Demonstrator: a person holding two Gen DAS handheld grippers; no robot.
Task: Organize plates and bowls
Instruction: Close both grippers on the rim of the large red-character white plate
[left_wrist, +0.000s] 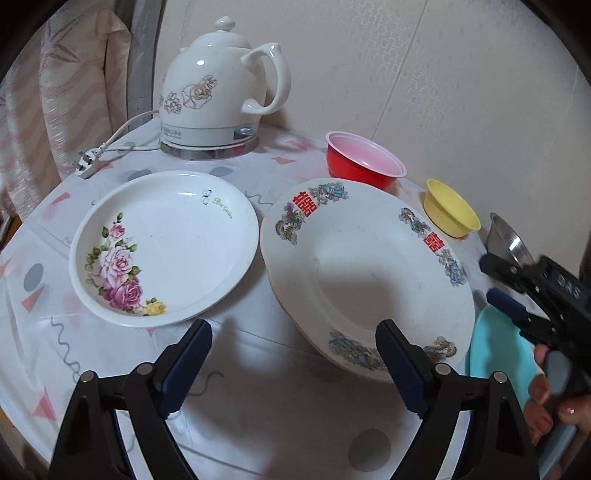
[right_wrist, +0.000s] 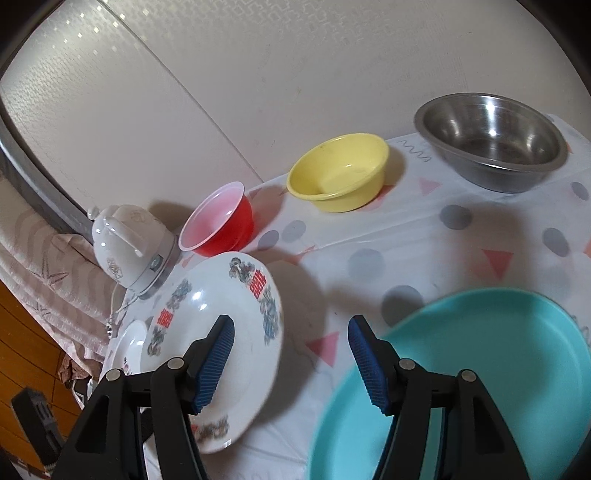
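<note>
Sorting is barely begun: the teal plate, dragon plate and rose plate lie apart on the table, unstacked. Steel bowl, yellow bowl and red bowl line the wall, un-nested. Left gripper and right gripper gape, holding nothing.

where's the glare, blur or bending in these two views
Left wrist view: fisheye bends the table edge; bright highlights on the kettle; a soft shadow falls inside the dragon plate. Right wrist view: the wall seam curves strongly; glare streaks in the steel bowl; the teal plate rim looks smeared; both views have dark corners.
</note>
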